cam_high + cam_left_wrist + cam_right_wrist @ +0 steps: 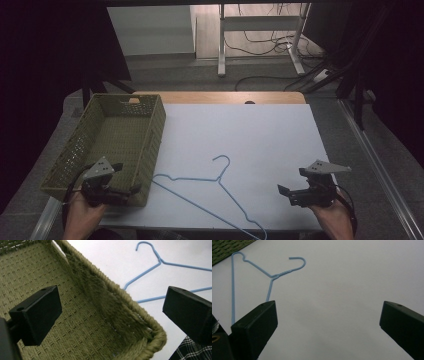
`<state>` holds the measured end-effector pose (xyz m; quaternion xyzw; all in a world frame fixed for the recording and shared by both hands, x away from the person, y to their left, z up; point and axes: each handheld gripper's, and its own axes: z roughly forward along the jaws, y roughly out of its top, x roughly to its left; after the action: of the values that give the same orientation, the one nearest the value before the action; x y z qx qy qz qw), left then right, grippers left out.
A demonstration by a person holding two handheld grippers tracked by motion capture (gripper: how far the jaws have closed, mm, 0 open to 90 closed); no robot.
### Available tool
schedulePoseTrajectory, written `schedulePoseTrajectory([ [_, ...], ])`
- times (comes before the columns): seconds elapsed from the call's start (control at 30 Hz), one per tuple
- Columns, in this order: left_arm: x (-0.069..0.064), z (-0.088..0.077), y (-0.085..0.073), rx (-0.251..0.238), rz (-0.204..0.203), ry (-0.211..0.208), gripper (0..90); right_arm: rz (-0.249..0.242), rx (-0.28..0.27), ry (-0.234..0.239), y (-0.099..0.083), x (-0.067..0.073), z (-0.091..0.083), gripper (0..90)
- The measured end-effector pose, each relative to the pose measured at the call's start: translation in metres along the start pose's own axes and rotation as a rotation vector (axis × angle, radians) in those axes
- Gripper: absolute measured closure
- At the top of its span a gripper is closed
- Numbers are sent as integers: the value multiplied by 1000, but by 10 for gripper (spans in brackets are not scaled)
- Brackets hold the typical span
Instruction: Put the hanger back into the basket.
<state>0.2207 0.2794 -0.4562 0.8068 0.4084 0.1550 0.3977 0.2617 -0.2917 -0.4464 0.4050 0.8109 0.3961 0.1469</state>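
Hanger: we see a light-blue wire hanger (pixel 215 192) lying flat on the white tabletop (pixel 260 145), at about 6 o'clock of the sheet in the high view; its hook points toward 12 o'clock and its long bar runs down to the near edge.
Basket: we note a green woven basket (pixel 150 150) at 9 o'clock of the tabletop, with one hanger shoulder tip just beside its right wall.
Left claw: we find the left claw (pixel 125 181) at 7 o'clock, over the near right corner of the basket. Its jaws stand wide apart with nothing between them; in the left gripper view the basket rim runs between them, lower down, and the hanger (pixel 160 262) lies past it.
Right claw: we find the right claw (pixel 291 183) at 5 o'clock, over bare tabletop, well apart from the hanger and pointing toward it. Its jaws are spread wide and hold nothing; in the right gripper view the hanger (pixel 272 276) sits at 11 o'clock.
Hands: we see a hand (pixel 82 215) behind the left claw.
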Motion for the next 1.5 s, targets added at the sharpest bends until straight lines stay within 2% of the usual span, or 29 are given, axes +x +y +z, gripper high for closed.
schedulePoseTrajectory([
  [0.17,-1,0,1,4,7,13,17,-4,-1,-22,0,3,-1,4],
  [0.27,-1,0,1,-2,-8,3,17,-12,1,-33,0,4,0,0],
  [0.5,0,-2,2,-5,-24,-13,17,-19,14,-30,0,5,1,0],
  [0.67,-1,-1,3,-6,-30,-14,12,-43,34,-34,-1,7,4,0],
  [0.77,-2,-2,4,-11,-32,-16,12,-37,33,-29,-1,7,5,0],
  [0.97,-13,-5,14,-30,-15,-31,13,-35,17,-19,1,10,5,0],
  [1.1,-22,-5,20,-46,3,-42,13,-55,16,-13,5,15,5,0],
  [1.33,-36,4,31,-51,20,-78,13,-58,-4,6,12,21,3,0],
  [1.5,-48,12,40,-54,49,-108,13,-68,10,16,16,27,7,0],
])
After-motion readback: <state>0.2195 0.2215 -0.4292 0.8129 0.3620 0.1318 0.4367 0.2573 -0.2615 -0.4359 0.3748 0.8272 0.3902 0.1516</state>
